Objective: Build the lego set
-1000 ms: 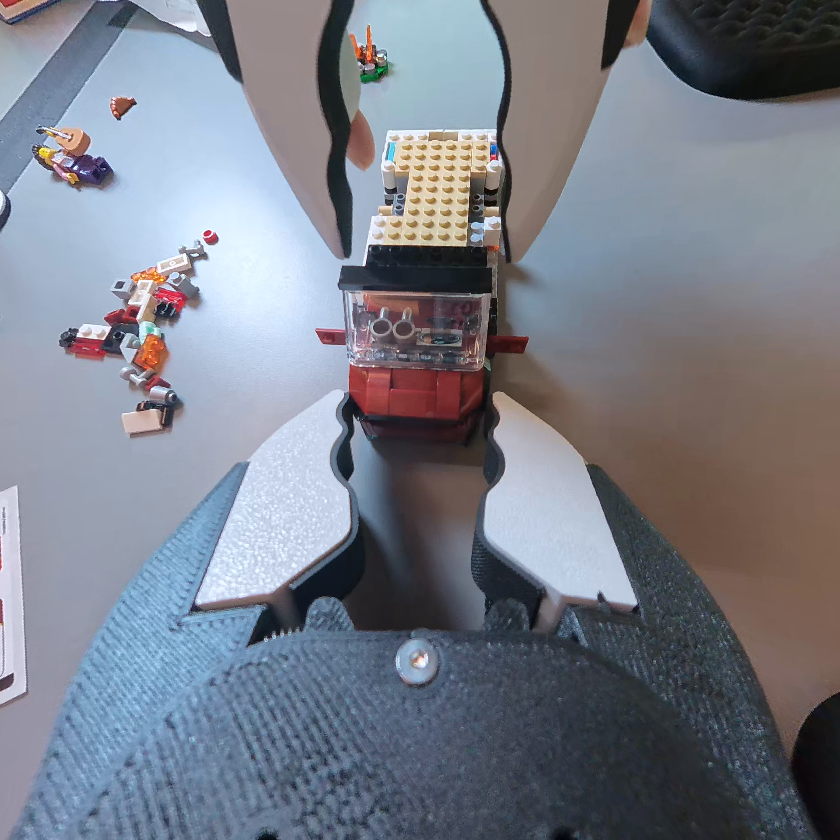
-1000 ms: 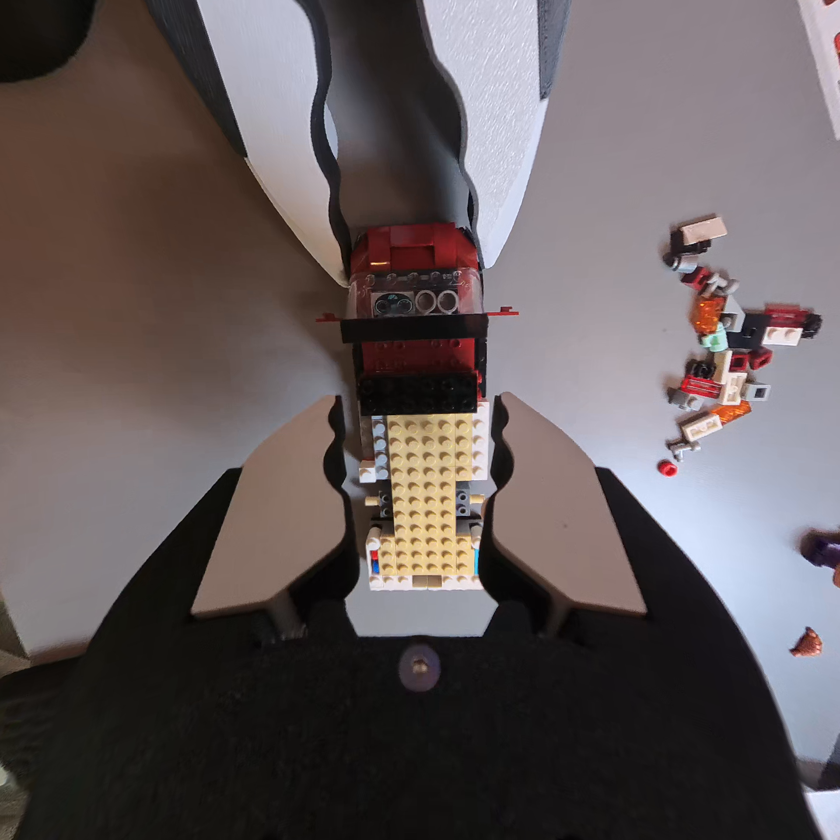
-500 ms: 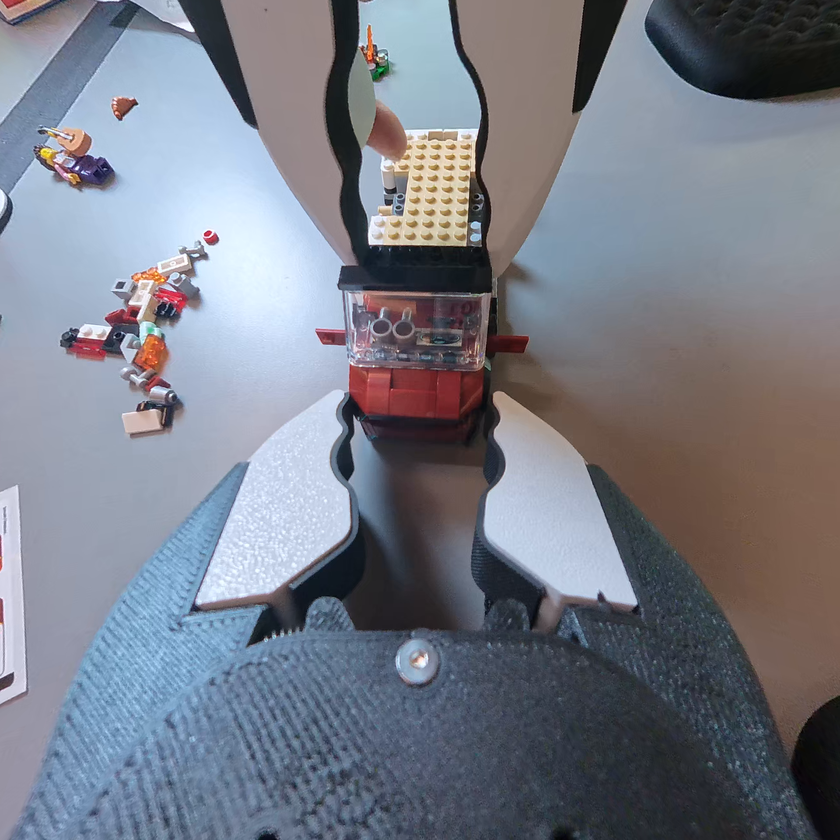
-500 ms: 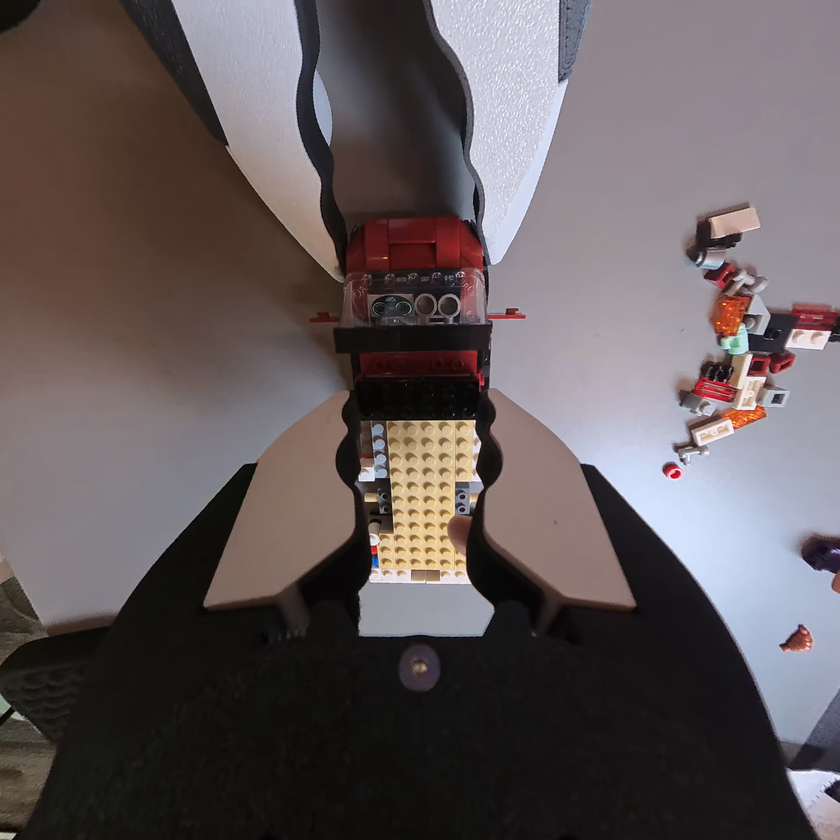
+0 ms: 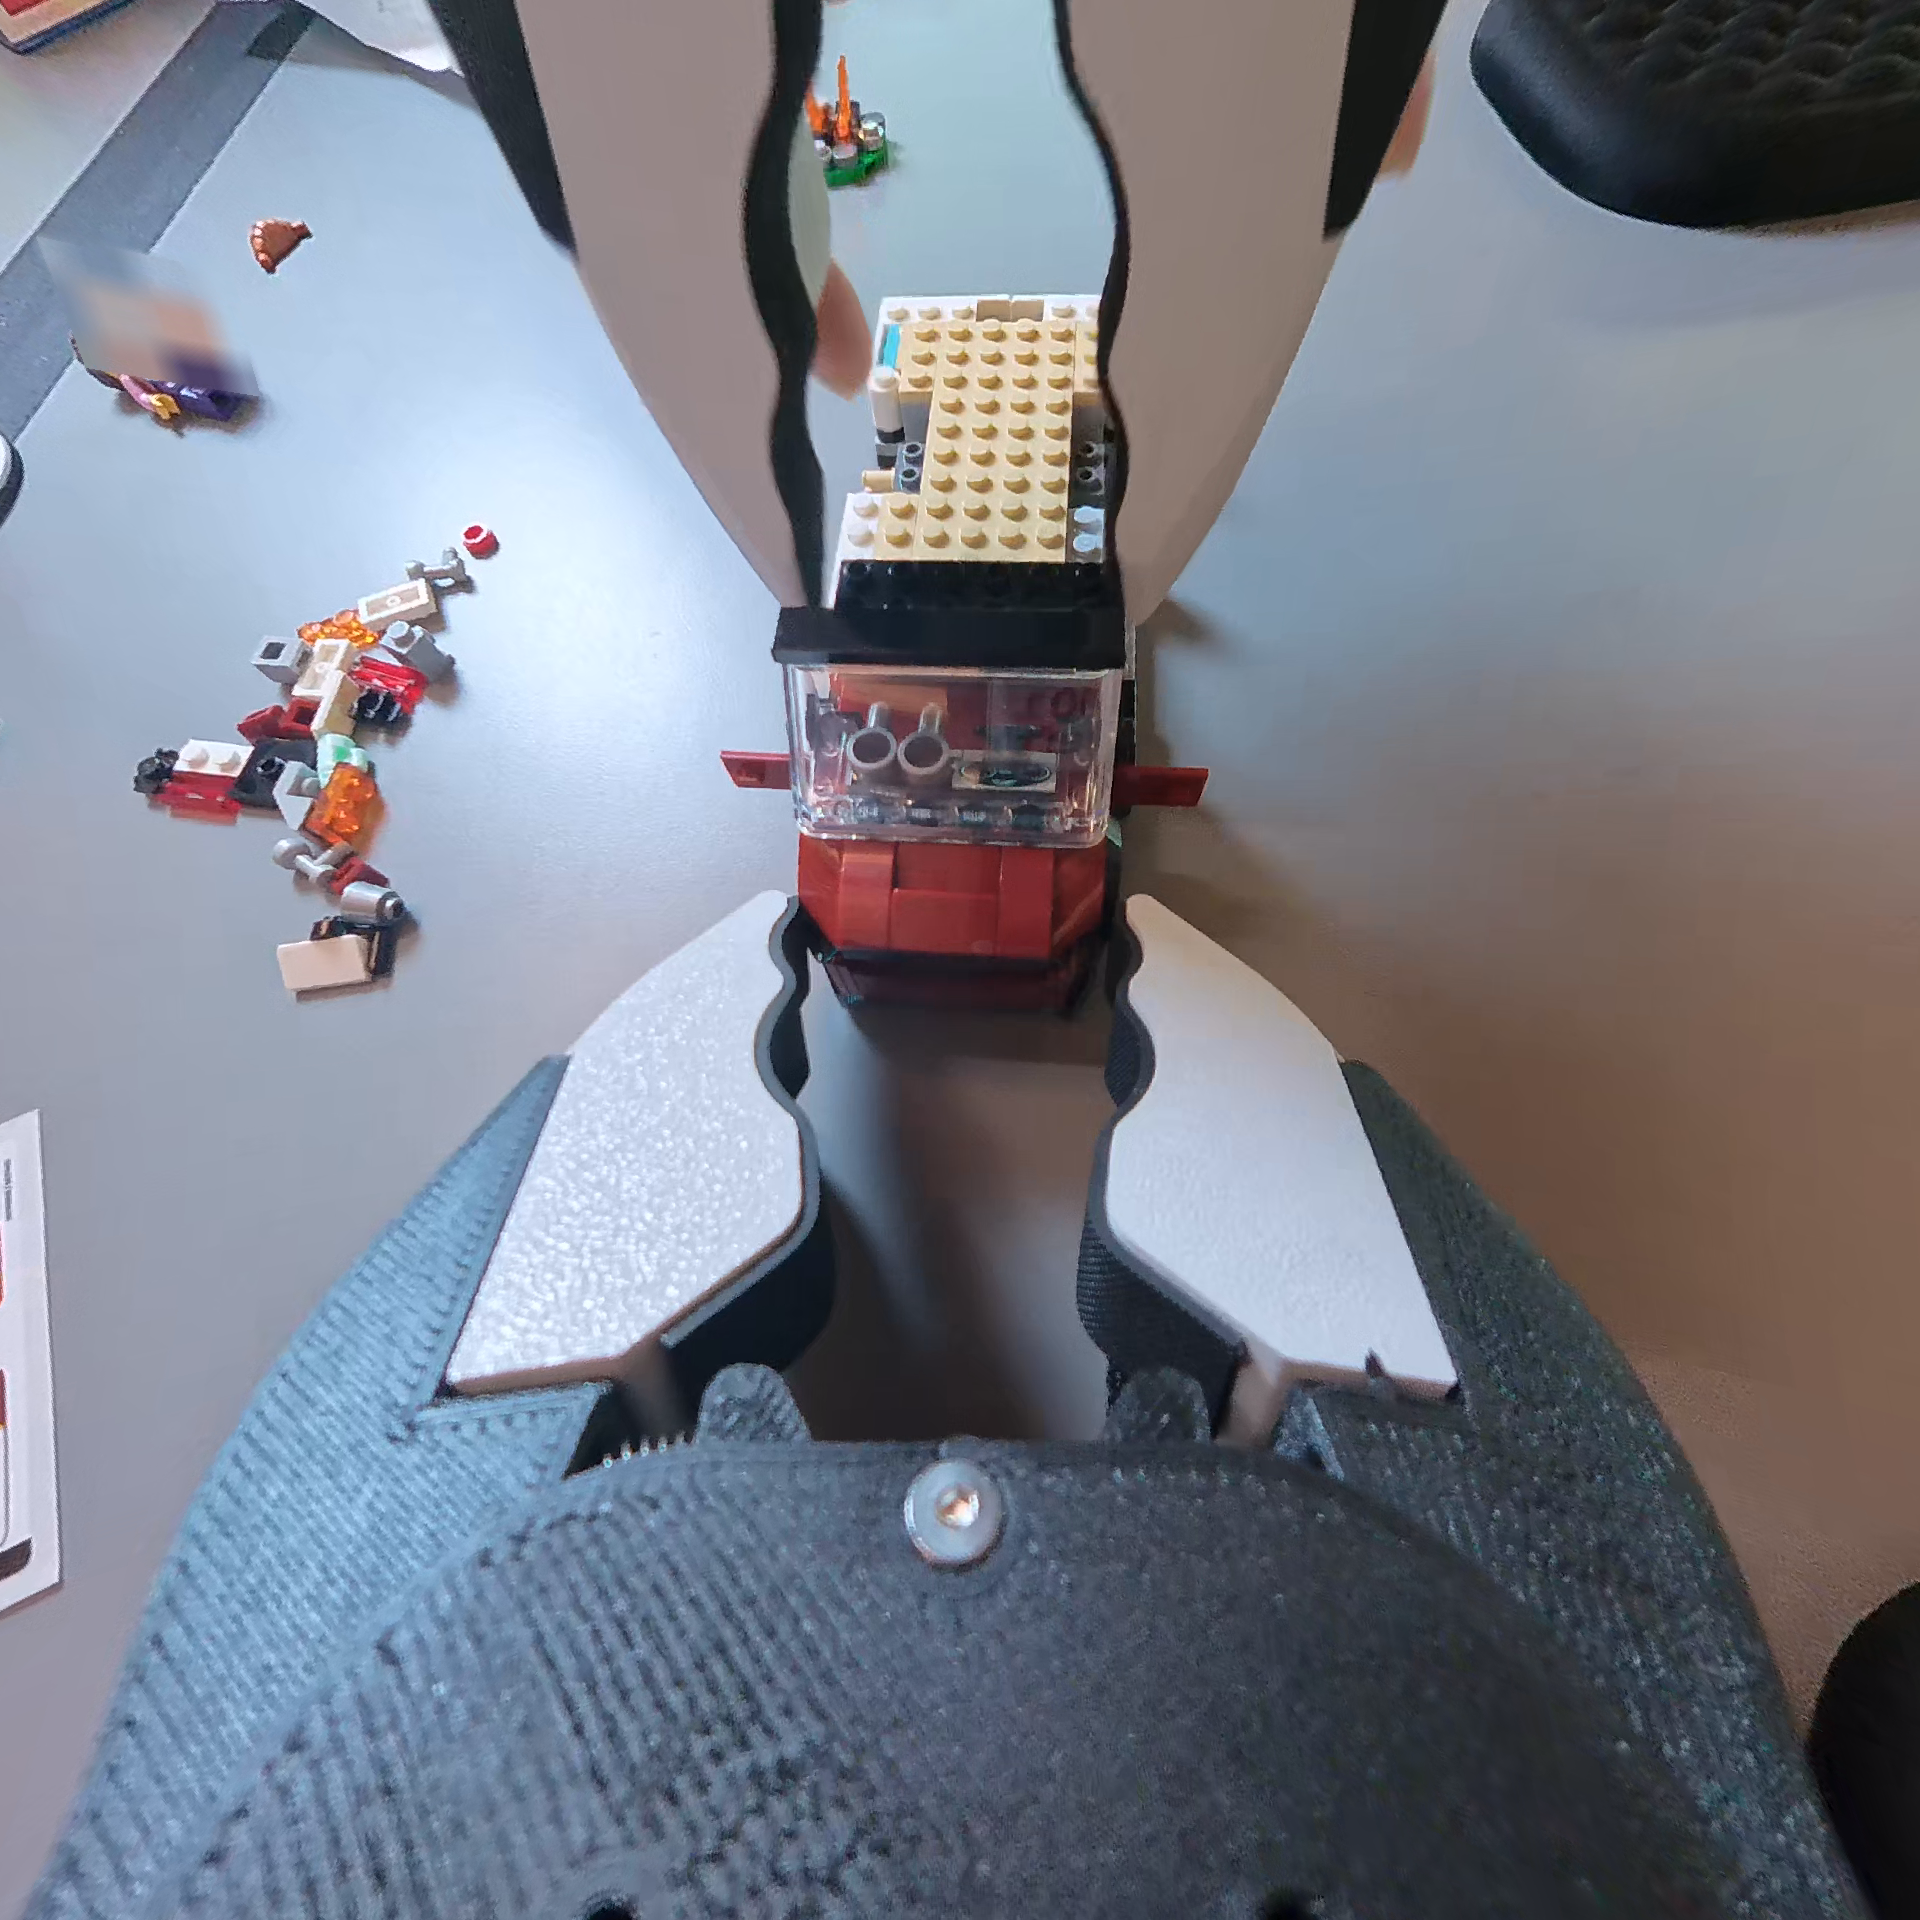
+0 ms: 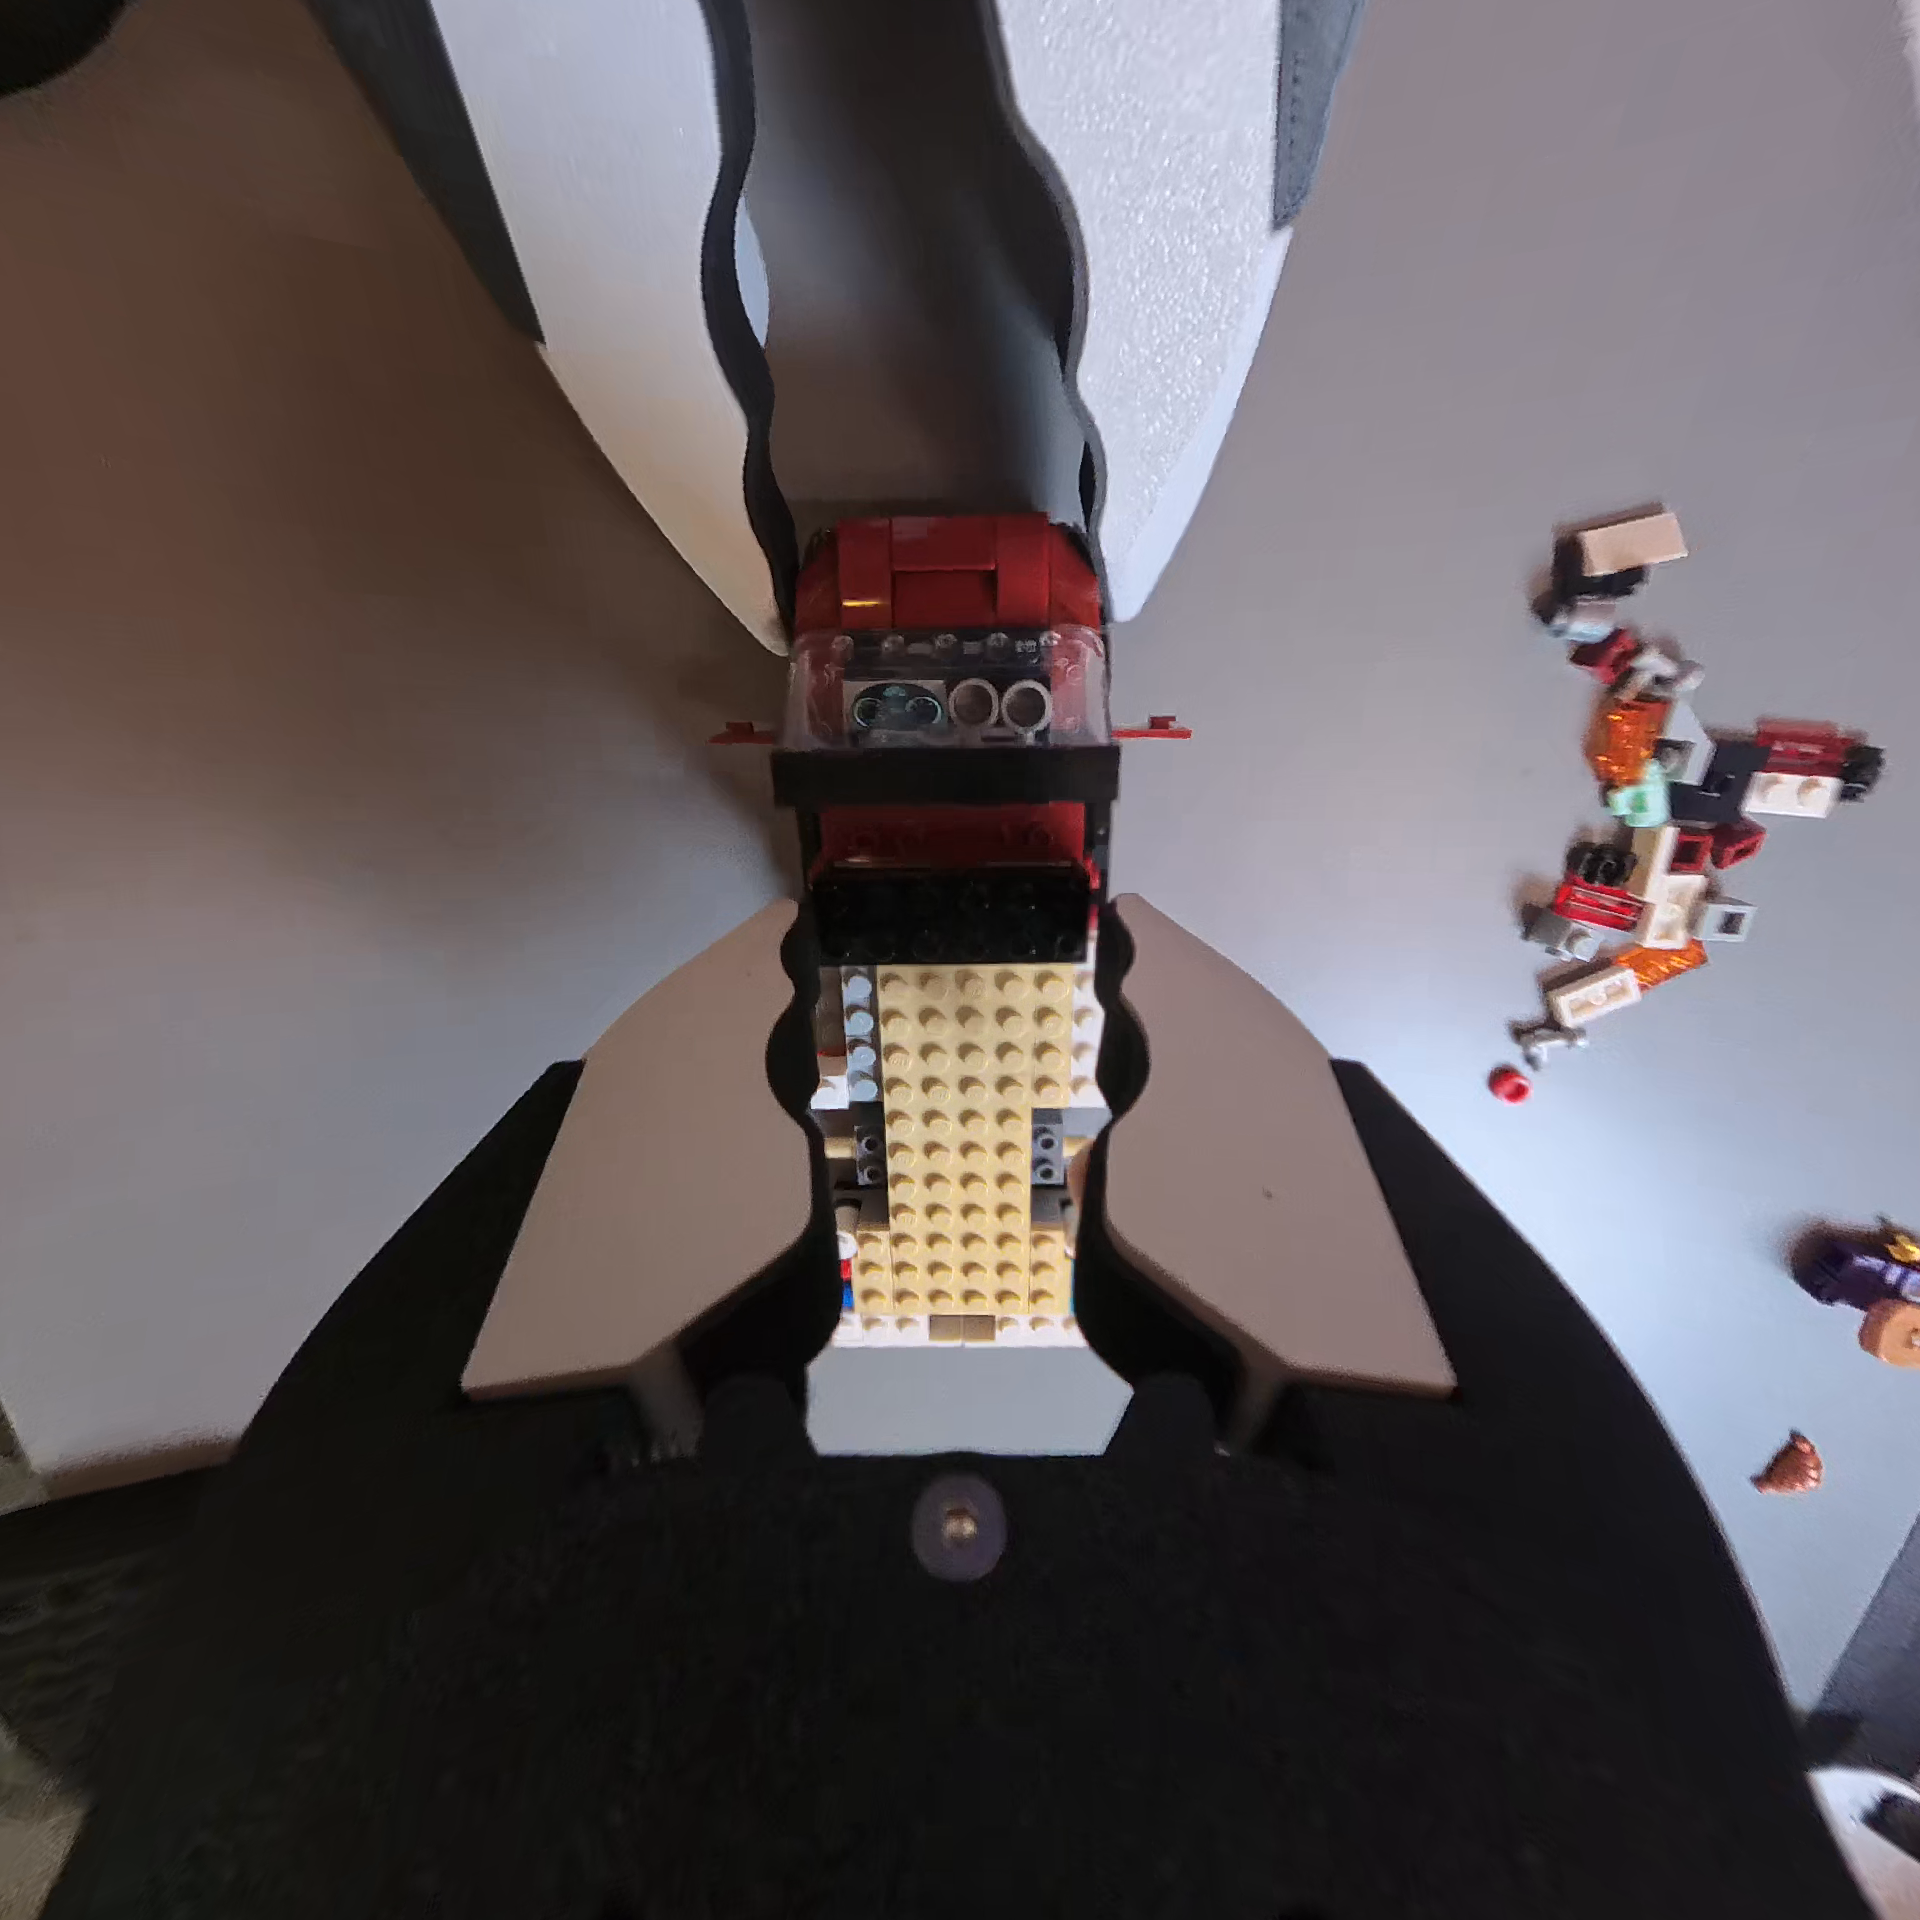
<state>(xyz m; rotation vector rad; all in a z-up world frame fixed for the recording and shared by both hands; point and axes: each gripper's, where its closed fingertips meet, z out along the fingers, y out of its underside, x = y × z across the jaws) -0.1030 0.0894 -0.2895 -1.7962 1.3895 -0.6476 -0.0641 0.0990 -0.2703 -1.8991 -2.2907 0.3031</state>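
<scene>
Grey matte tabletop (image 5: 1455, 727) fills the left wrist view, and on it, in the middle, a toy vehicle built of studded bricks (image 5: 966, 436) is seen, with a dark red nose, a clear windscreen block, a black roof bar and a tan plate deck. The left gripper (image 5: 956, 914) is set about the red nose at the near end, its white fingers spread to the nose's width and their black pads apparently bearing on both flanks. From the far side the right gripper (image 5: 966, 592) is laid along the deck. To the left, a loose heap of small red, white, orange and grey pieces (image 5: 322, 748) is scattered, with a printed paper sheet (image 5: 21, 1351) at the edge and a black padded object (image 5: 1714, 104) far right. In the right wrist view the right gripper (image 6: 951, 914) is shown clamped on the rear body, pads pressed to its sides, while the left gripper (image 6: 940, 603) is seen at the far nose. With both ends held, level and even pressure is judged wise, since twisting could part the plates. The heap (image 6: 1662, 852) lies well apart to the right.
</scene>
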